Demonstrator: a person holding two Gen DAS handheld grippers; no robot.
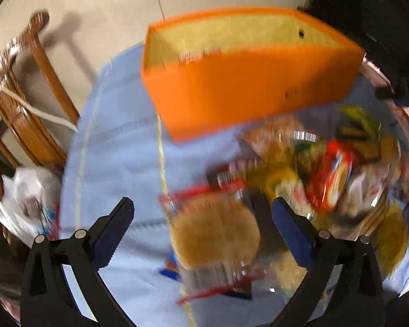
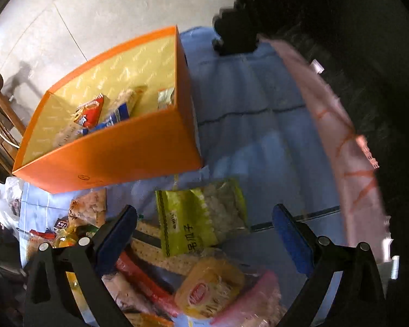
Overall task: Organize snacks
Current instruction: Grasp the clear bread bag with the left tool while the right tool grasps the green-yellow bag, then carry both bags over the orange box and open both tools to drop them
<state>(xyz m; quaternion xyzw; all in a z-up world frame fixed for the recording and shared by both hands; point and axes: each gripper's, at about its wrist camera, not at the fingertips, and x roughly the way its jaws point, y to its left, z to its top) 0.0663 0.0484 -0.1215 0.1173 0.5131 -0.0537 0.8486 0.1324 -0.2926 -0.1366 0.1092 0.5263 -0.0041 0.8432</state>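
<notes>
Left view heavily motion-blurred; both fisheye-warped, brightly lit centres, dark vignetted corners.

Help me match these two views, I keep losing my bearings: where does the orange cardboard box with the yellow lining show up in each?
Left wrist view: the orange cardboard box with the yellow lining fills the upper centre, beyond the blurred snack pile.
Right wrist view: the same box sits upper left, with snack packets visible inside.
Shared landmark: the light blue tablecloth under the box in both.
</notes>
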